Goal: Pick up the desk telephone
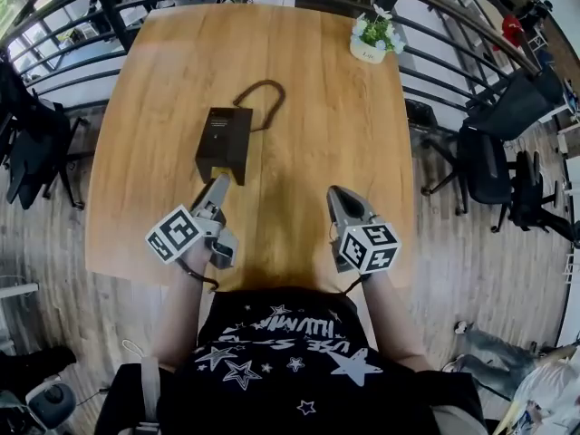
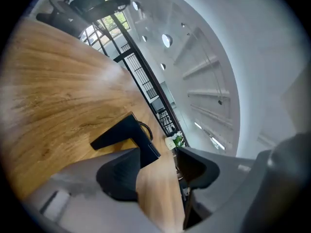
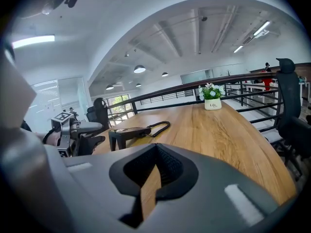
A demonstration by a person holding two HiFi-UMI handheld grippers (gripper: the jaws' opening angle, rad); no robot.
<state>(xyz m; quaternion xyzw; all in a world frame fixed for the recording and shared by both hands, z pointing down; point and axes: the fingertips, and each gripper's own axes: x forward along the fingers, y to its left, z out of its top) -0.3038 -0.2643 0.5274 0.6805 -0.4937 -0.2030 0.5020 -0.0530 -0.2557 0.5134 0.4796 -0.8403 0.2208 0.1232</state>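
The head view looks steeply down from above the person onto the whole wooden table (image 1: 317, 152); the camera on the left gripper (image 1: 218, 185) sits low and close behind the telephone (image 2: 124, 132), rolled so the tabletop slants; the camera on the right gripper (image 1: 337, 194) looks nearly level across the table from farther back; all three views share the telephone and the potted plant (image 3: 212, 97); the right gripper view also takes in the left gripper.

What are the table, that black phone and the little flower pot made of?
The table looks like wood or wood-look laminate, matte, with brown grain lines. The desk telephone seems matte black plastic, with crisp moulded edges. The pot is white and smooth, perhaps ceramic; too small to be sure.
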